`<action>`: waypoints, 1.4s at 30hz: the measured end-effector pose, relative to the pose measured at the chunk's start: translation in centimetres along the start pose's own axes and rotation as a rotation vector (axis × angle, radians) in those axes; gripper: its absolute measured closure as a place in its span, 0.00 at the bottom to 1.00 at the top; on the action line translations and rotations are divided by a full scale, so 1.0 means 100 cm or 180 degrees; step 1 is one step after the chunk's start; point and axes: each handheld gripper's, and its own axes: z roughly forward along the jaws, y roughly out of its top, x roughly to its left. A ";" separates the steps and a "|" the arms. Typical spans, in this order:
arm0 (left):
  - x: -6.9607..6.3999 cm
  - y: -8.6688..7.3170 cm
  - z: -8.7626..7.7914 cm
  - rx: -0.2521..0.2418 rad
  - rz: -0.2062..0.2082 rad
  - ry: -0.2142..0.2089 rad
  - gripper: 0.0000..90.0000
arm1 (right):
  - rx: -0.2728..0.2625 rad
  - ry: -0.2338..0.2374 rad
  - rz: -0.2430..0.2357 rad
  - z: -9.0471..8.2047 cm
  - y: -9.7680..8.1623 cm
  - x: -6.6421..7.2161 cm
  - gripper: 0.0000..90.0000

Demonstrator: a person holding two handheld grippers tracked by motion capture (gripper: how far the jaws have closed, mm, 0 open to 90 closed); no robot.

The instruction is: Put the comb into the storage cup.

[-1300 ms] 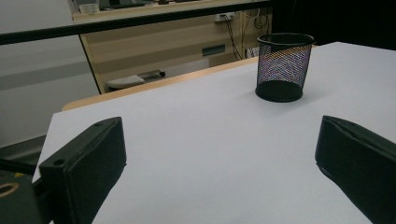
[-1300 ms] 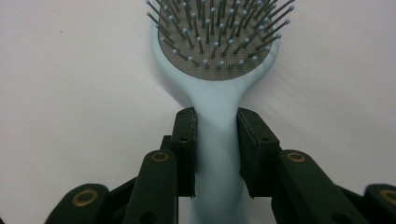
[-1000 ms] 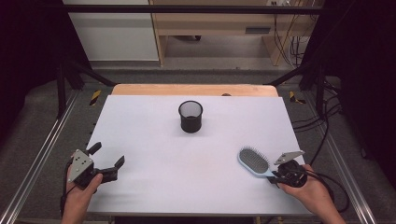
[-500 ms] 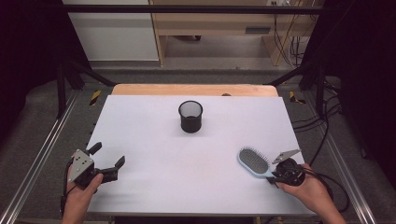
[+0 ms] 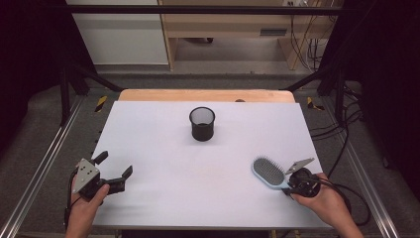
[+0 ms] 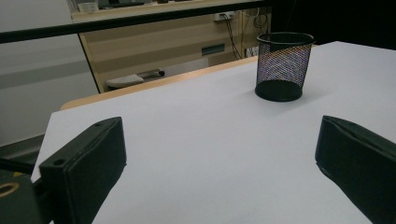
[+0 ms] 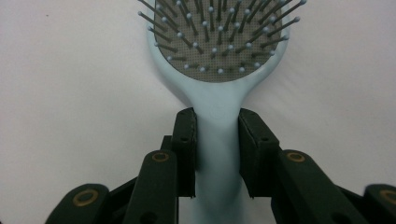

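Where jaws clamp it, hairbrush point(image 7: 217, 93) handle's lower end out of frame.

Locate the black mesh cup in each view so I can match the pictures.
High view: mesh cup stands upright at the table's centre, toward the far edge.
Left gripper view: mesh cup sits upper right, beyond the open fingers.
Right gripper view: not in it; here the fingers clamp the hairbrush handle.
Shared landmark: the white table top.
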 end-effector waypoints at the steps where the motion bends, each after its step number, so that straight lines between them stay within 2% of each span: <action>1: 0.000 0.000 0.000 0.0002 -0.0001 0.0002 0.02 | -0.0012 -0.0015 0.0005 0.000 0.000 0.001 0.78; 9: 0.000 0.000 -0.001 -0.0009 -0.0014 0.0018 0.02 | -0.0239 -0.0094 -0.0012 -0.002 0.005 0.001 0.78; 17: 0.000 0.000 -0.001 -0.0013 -0.0032 0.0031 0.02 | -0.0537 -0.0040 0.0019 -0.004 0.017 0.003 0.78; 23: -0.001 0.000 -0.001 -0.0035 -0.0062 0.0020 0.02 | -0.0905 -0.0039 0.0085 -0.010 0.033 0.005 0.78; 26: -0.001 0.002 -0.003 -0.0071 -0.0079 0.0017 0.02 | -0.1119 -0.0032 0.0110 -0.013 0.044 0.010 0.78; 32: -0.003 0.005 -0.004 -0.0147 -0.0143 -0.0012 0.02 | -0.1413 -0.0012 0.0102 -0.012 0.066 0.021 0.78; 35: -0.007 0.009 -0.004 -0.0235 -0.0227 -0.0043 0.02 | -0.1574 -0.0036 0.0104 -0.009 0.074 0.026 0.78; 37: -0.011 0.013 -0.004 -0.0263 -0.0209 -0.0063 0.02 | -0.1675 -0.0042 0.0127 -0.008 0.079 0.029 0.78; 42: -0.021 0.026 0.006 -0.0346 -0.0264 -0.0180 0.02 | -0.1885 -0.0036 0.0141 -0.008 0.091 0.035 0.78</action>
